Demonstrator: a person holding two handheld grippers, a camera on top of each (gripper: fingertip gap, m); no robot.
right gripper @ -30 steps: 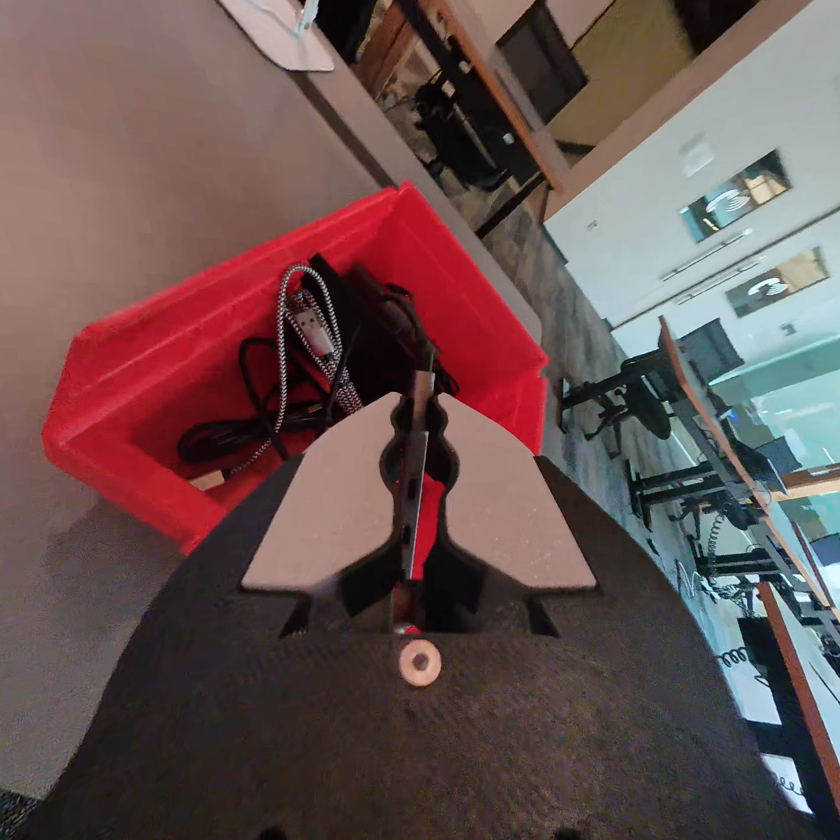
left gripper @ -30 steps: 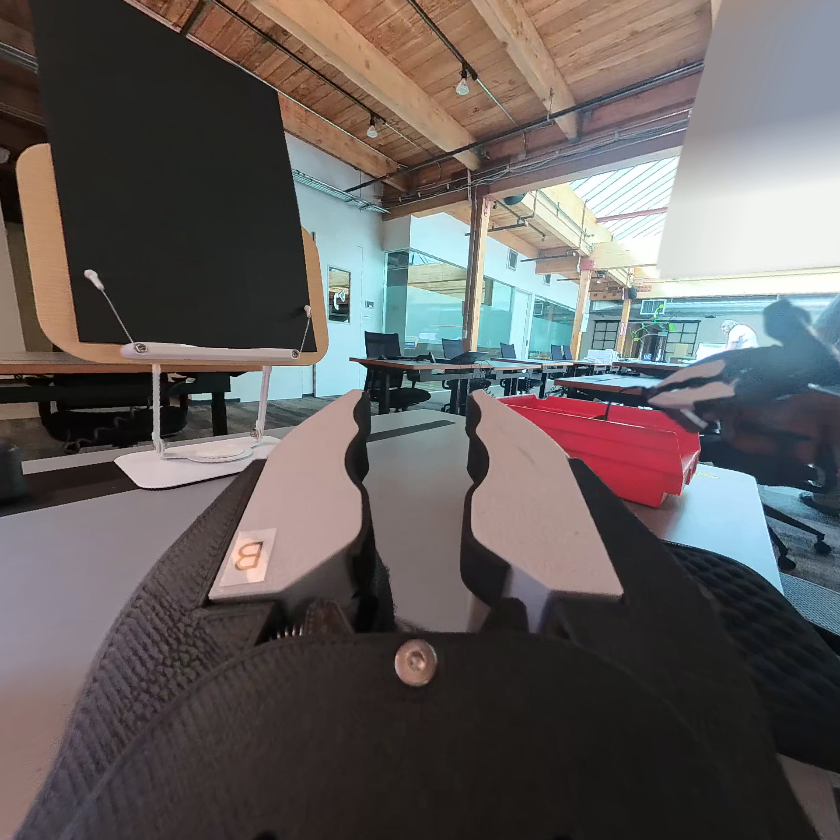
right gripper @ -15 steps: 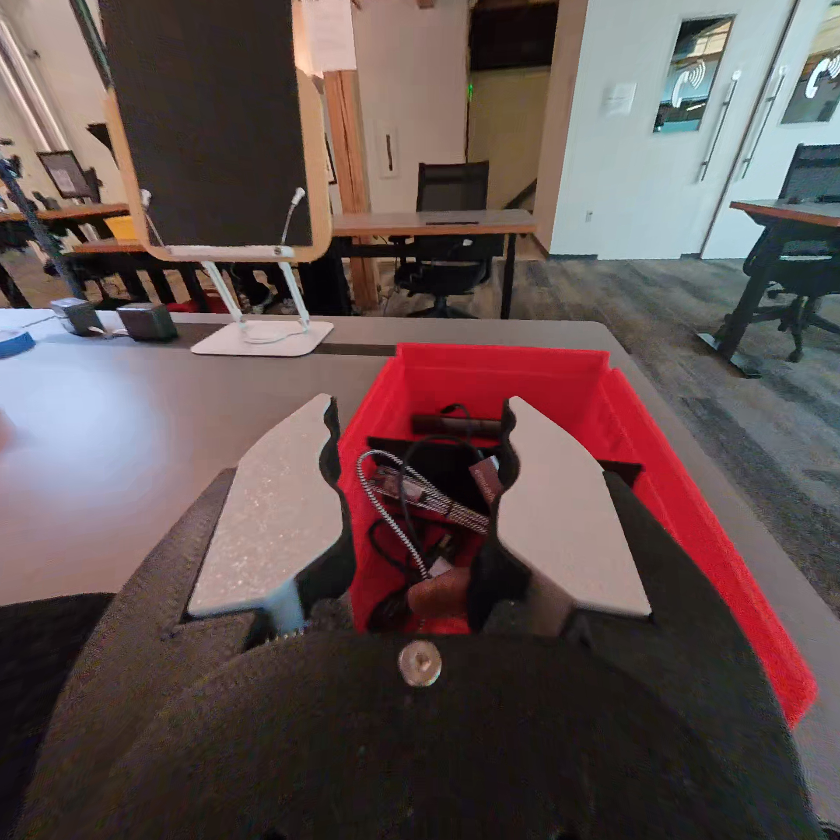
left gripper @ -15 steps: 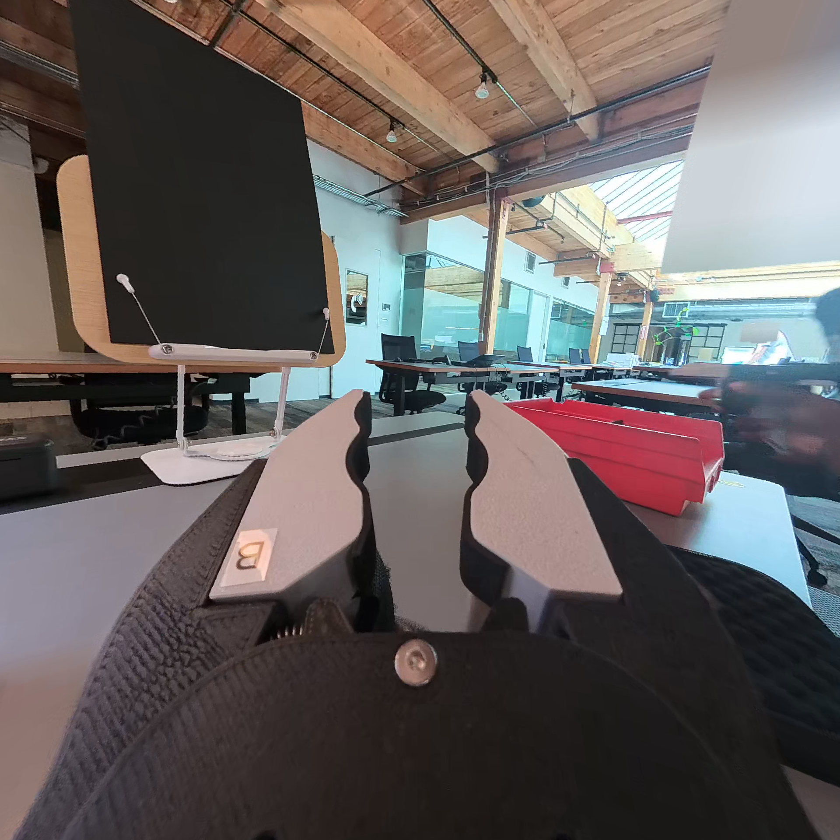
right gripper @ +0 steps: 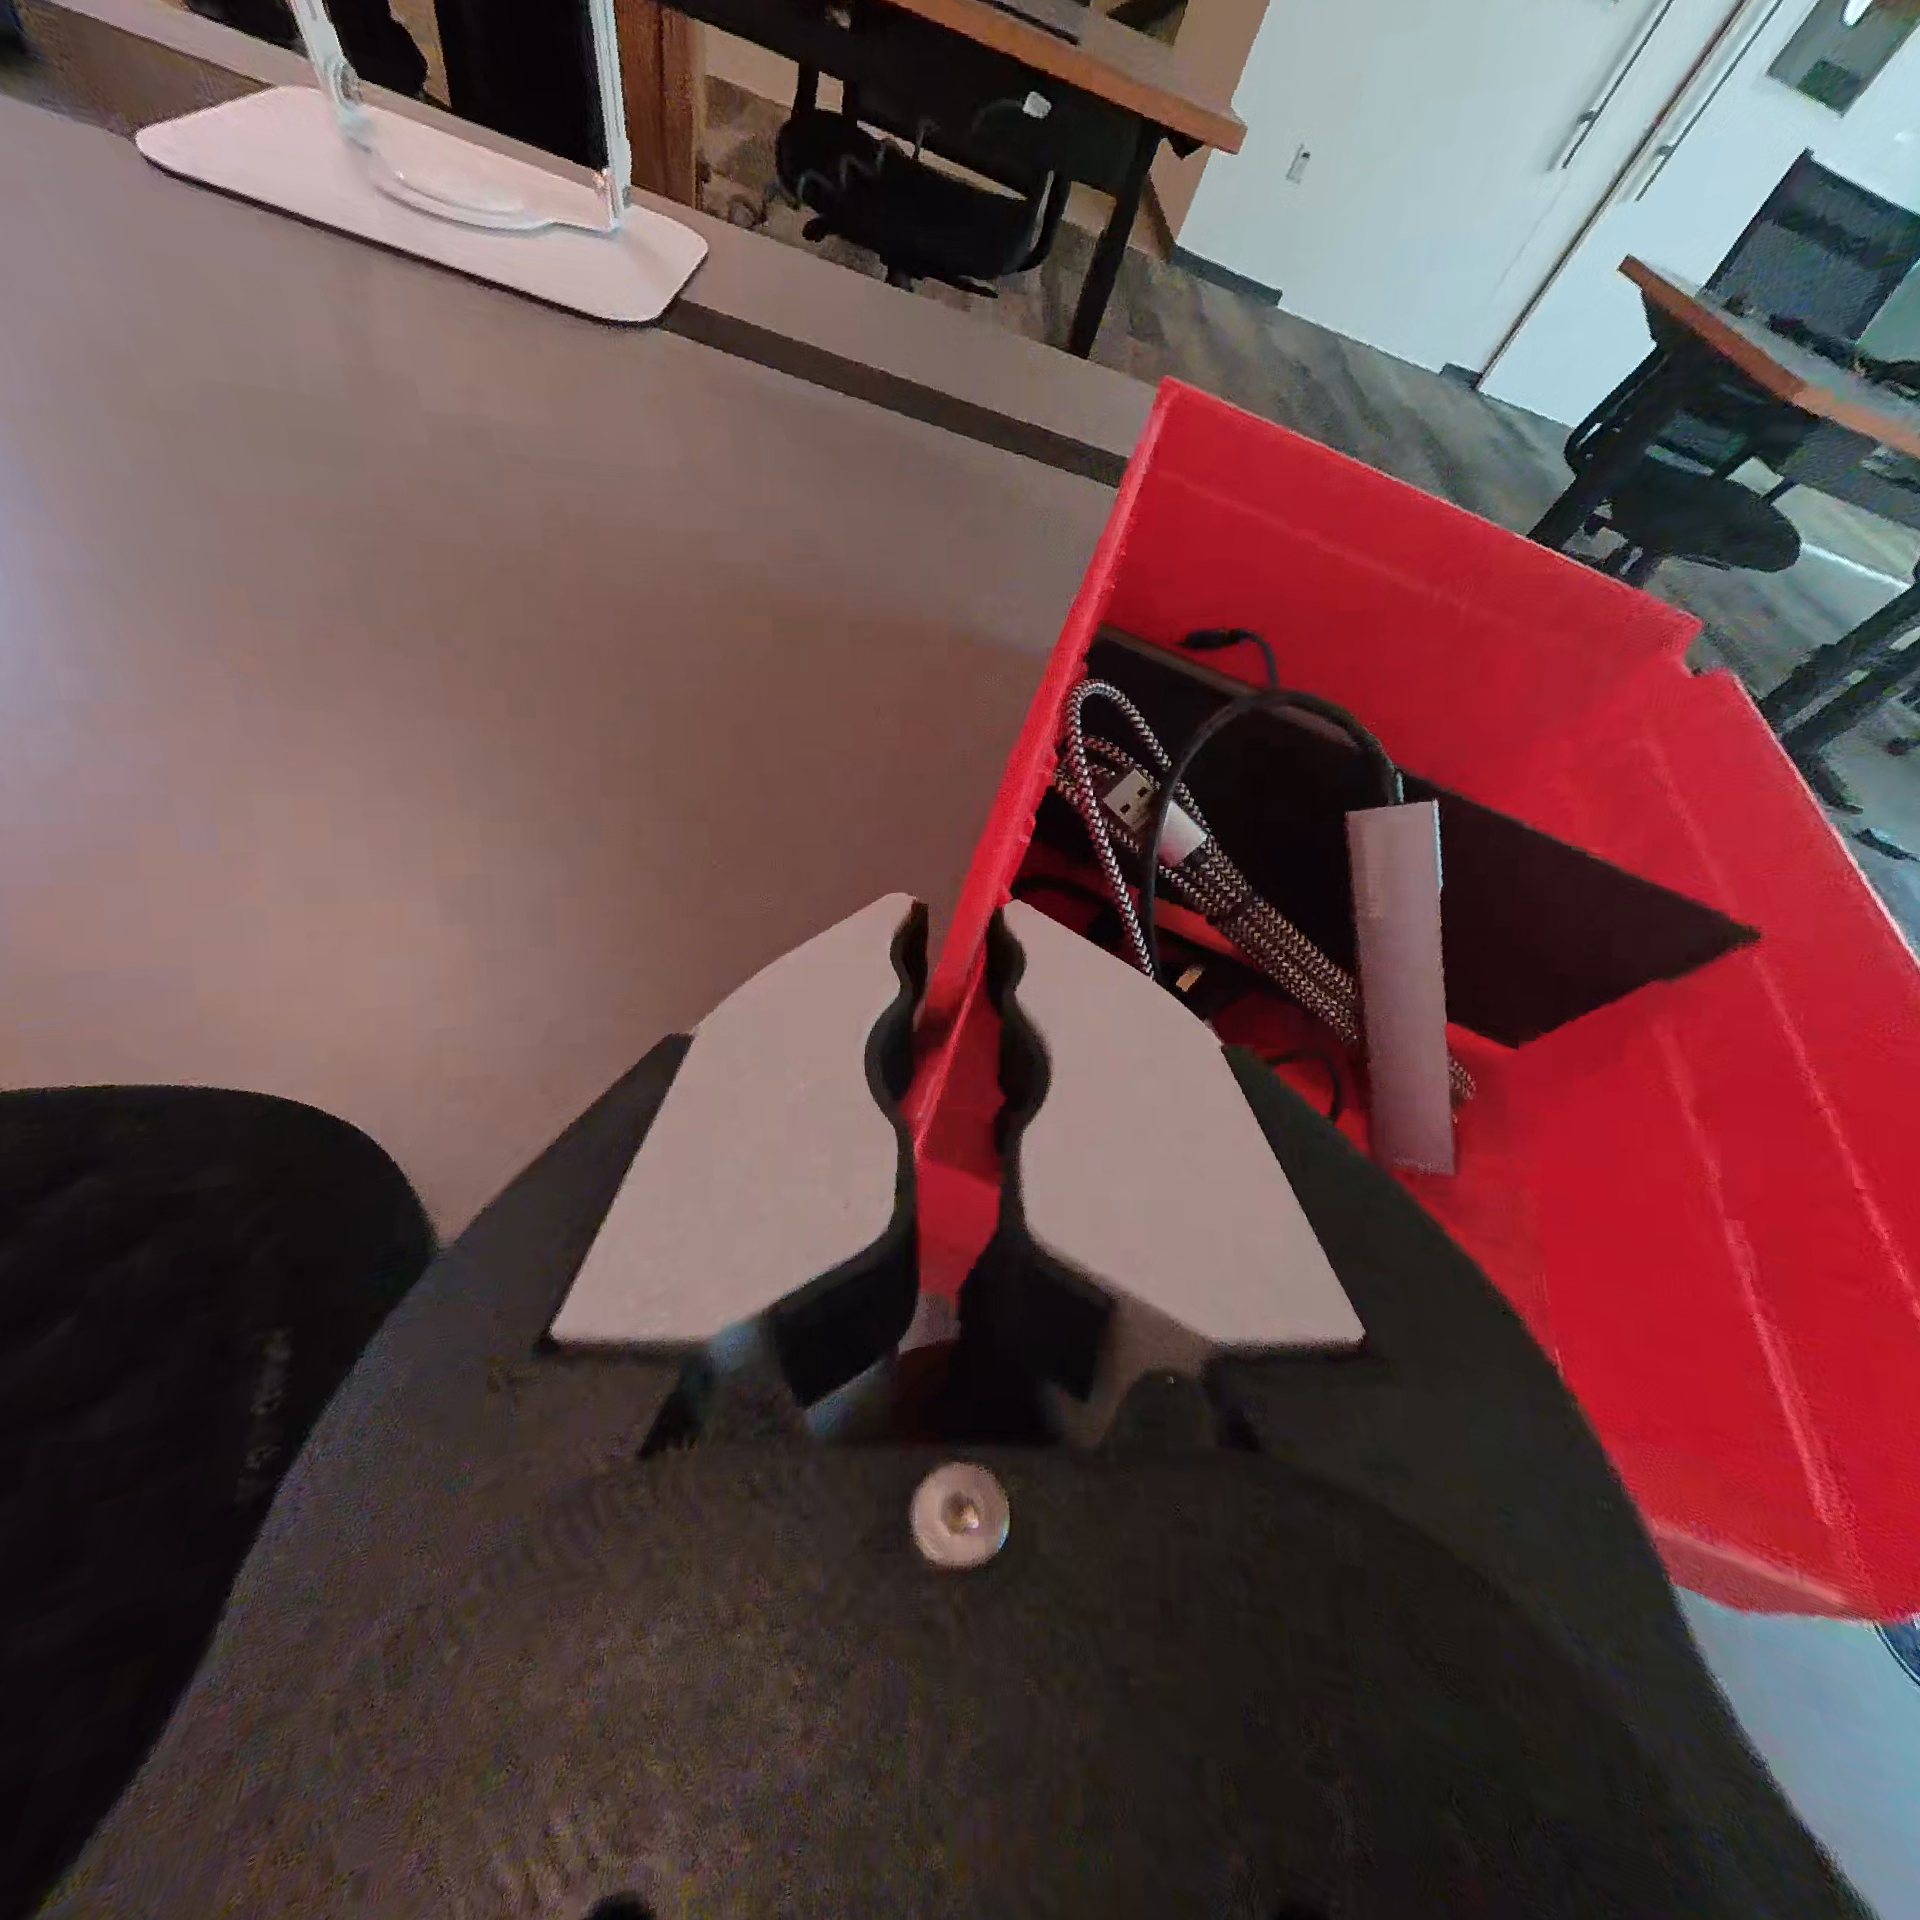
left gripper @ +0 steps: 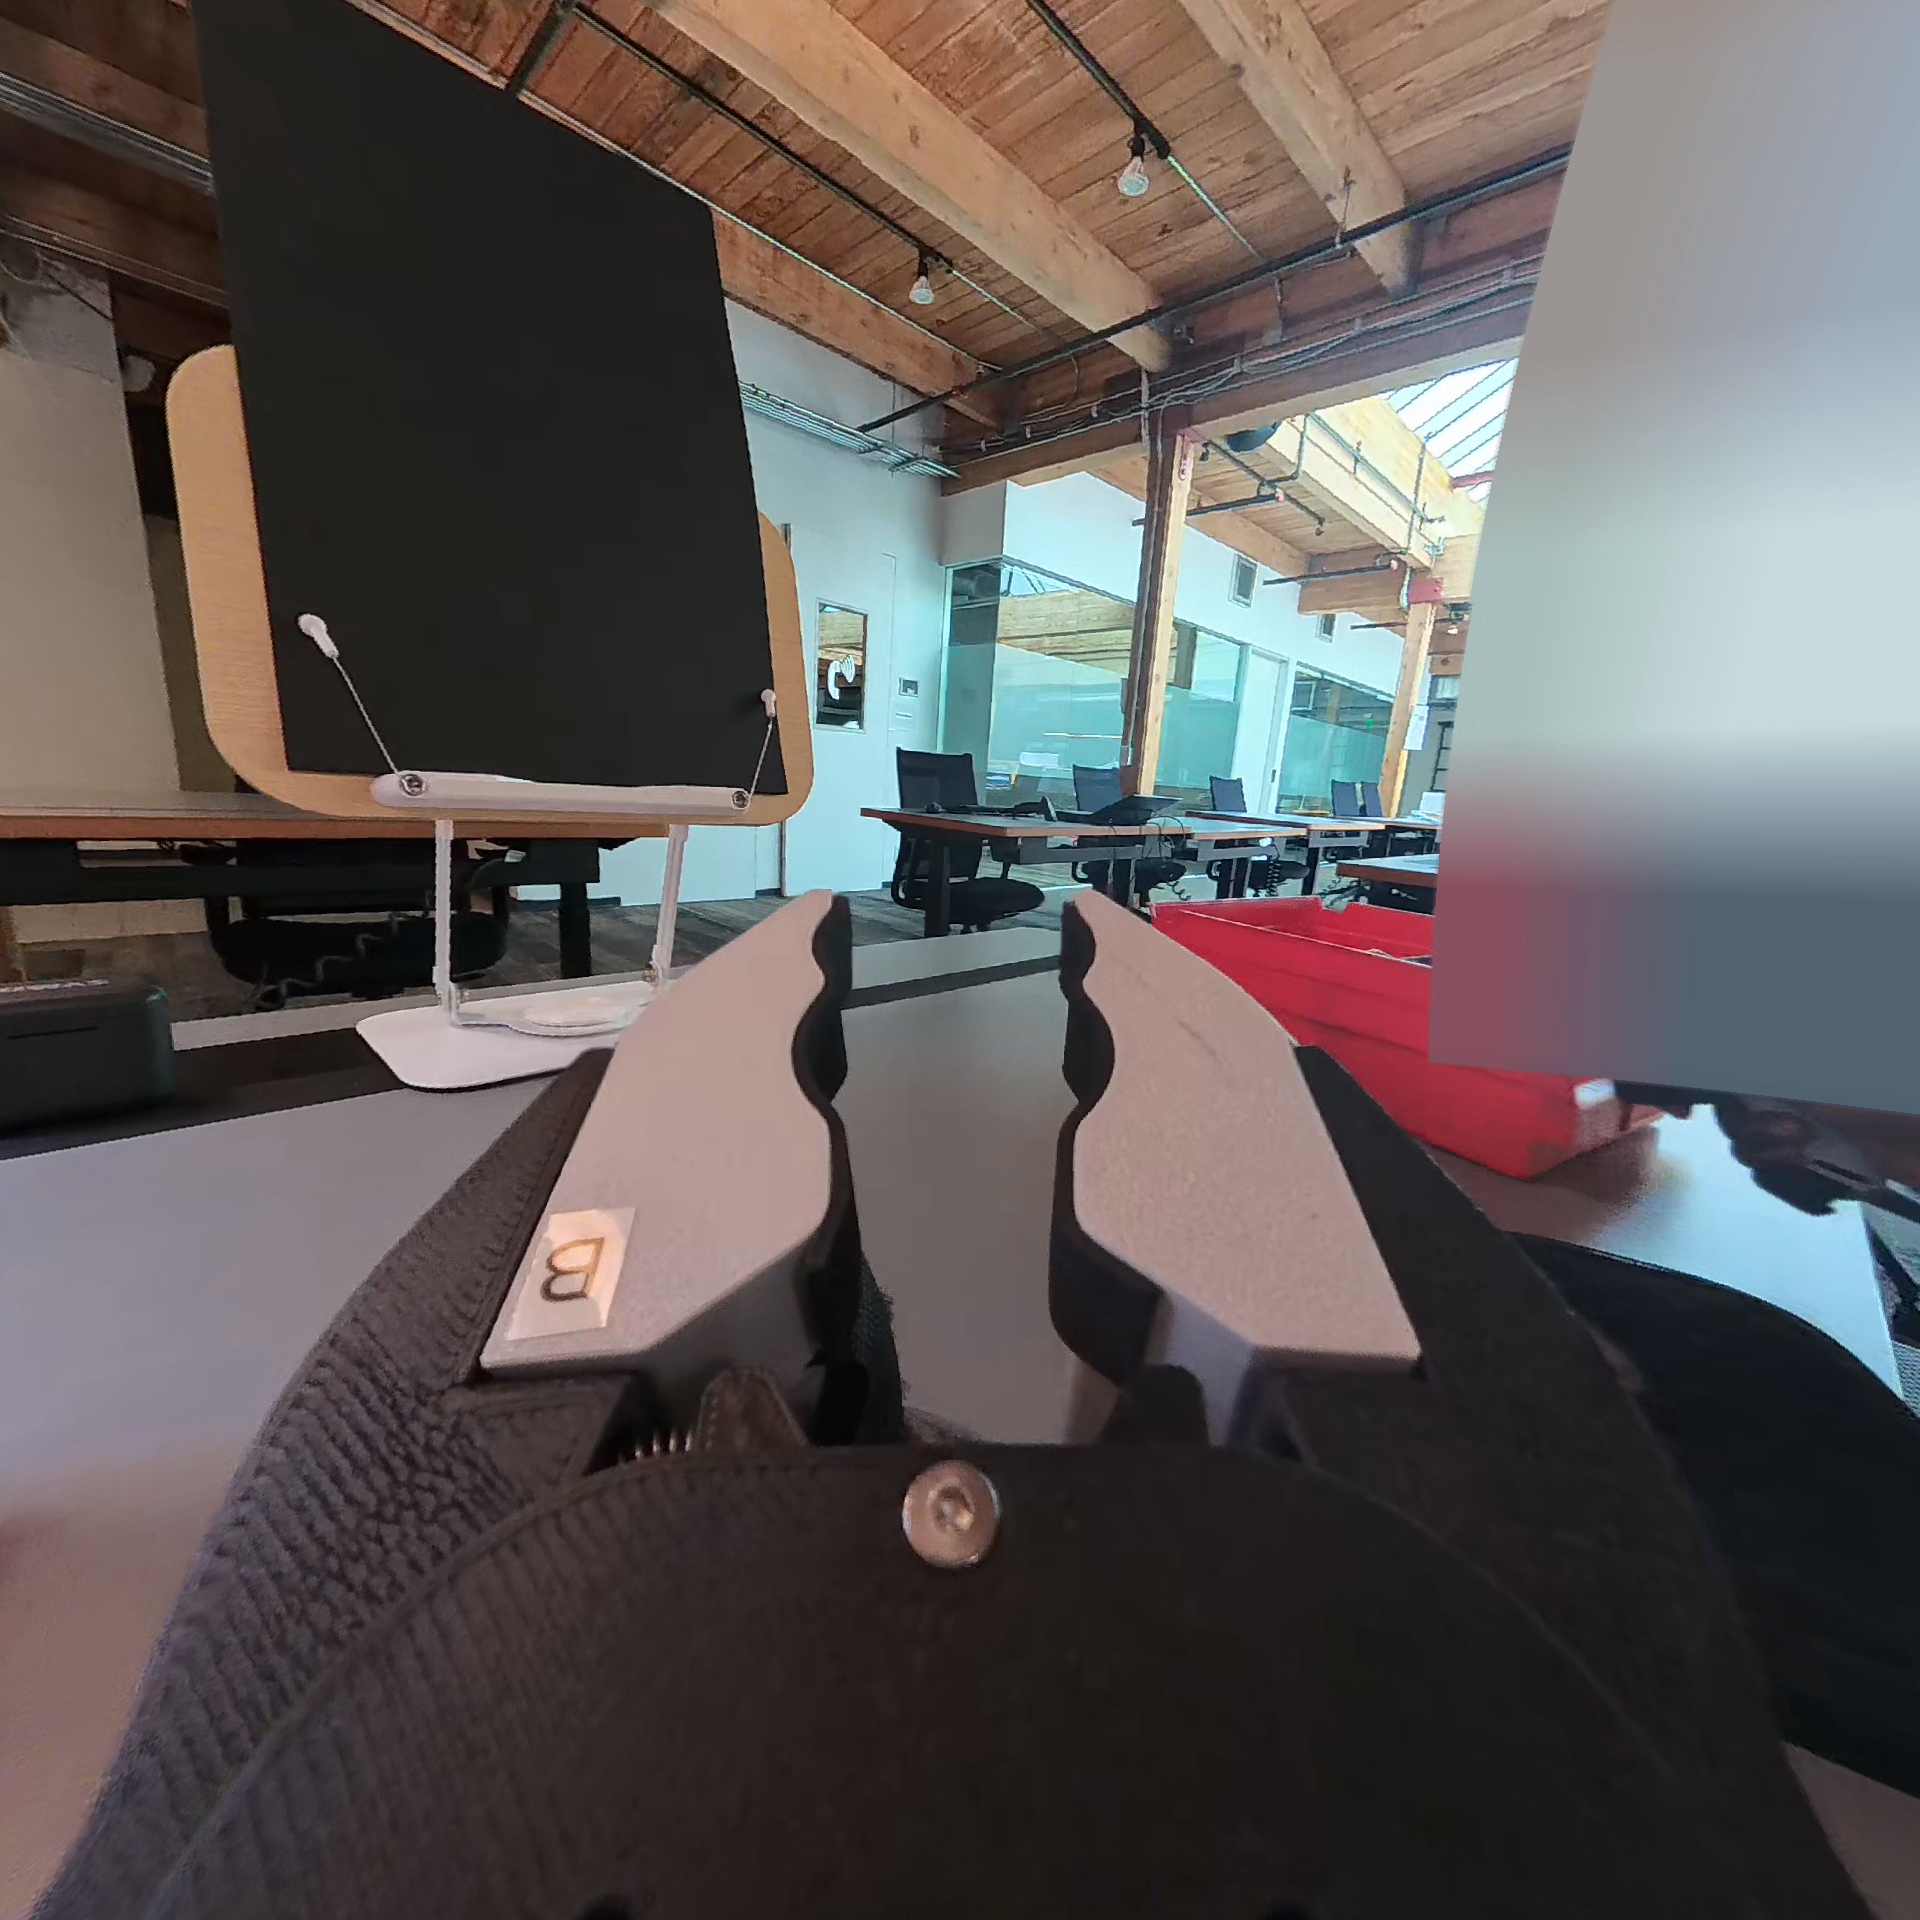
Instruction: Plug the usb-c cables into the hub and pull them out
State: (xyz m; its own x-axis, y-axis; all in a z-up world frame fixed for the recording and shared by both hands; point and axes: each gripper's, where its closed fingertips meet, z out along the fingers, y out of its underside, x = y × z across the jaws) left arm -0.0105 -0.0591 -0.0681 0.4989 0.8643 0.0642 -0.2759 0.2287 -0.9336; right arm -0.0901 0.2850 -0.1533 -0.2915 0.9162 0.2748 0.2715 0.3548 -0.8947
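Note:
My right gripper (right gripper: 956,920) is shut on the left wall of the red bin (right gripper: 1403,582), and the wall runs between the two pads. Inside the bin lie the grey hub (right gripper: 1397,987), a braided black-and-white cable (right gripper: 1226,914) and a thin black cable (right gripper: 1247,717). My left gripper (left gripper: 951,914) is open and empty, held low over the grey table (left gripper: 208,1247). The red bin (left gripper: 1330,956) stands to its right in the left wrist view, partly behind a blurred patch.
A stand with a black board (left gripper: 488,468) and a white base (left gripper: 468,1039) stands at the table's far side; the base also shows in the right wrist view (right gripper: 436,208). A dark box (left gripper: 83,1049) sits far left. A black mesh chair back (right gripper: 156,1299) is near me. My hands' fingertips stand some 35 cm from each other.
A second ago my right gripper held the grey hub over the bin. It opened, the hub came to lie in the bin, and the pads closed again on the bin's left wall. The left gripper stayed open.

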